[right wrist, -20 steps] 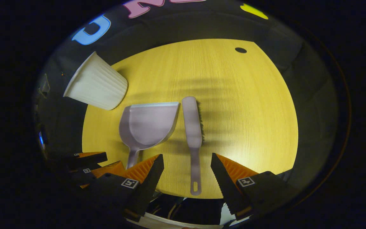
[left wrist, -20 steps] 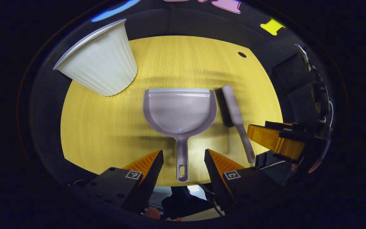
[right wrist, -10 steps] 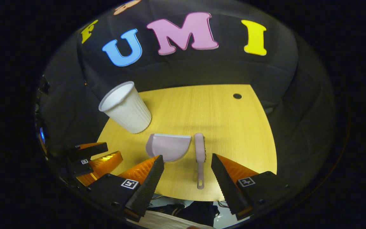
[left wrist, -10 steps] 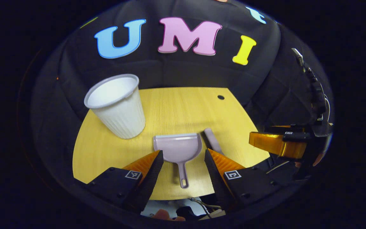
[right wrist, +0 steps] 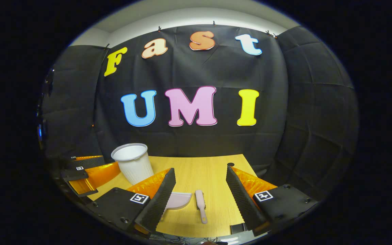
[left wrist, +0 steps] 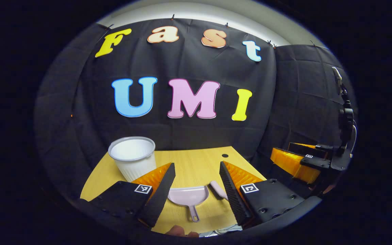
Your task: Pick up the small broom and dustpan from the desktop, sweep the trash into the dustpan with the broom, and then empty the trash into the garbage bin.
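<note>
both tongs spread, gripping nothing — dustpan (left wrist: 187, 196) between left tongs (left wrist: 196, 185), broom (right wrist: 200, 205) between right tongs (right wrist: 199, 190), on desk (right wrist: 209, 175).

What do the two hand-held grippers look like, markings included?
Left hand-held gripper and right hand-held gripper match: black bolted bodies, each with a small square black-and-white tag, and two wedge-shaped fingers with ridged faces and serrated inner edges.

Pink dustpan (left wrist: 187, 196), white ribbed bin (left wrist: 133, 157)

Left hand-held gripper (left wrist: 196, 182), right hand-held gripper (right wrist: 200, 185): jaws apart, level.
</note>
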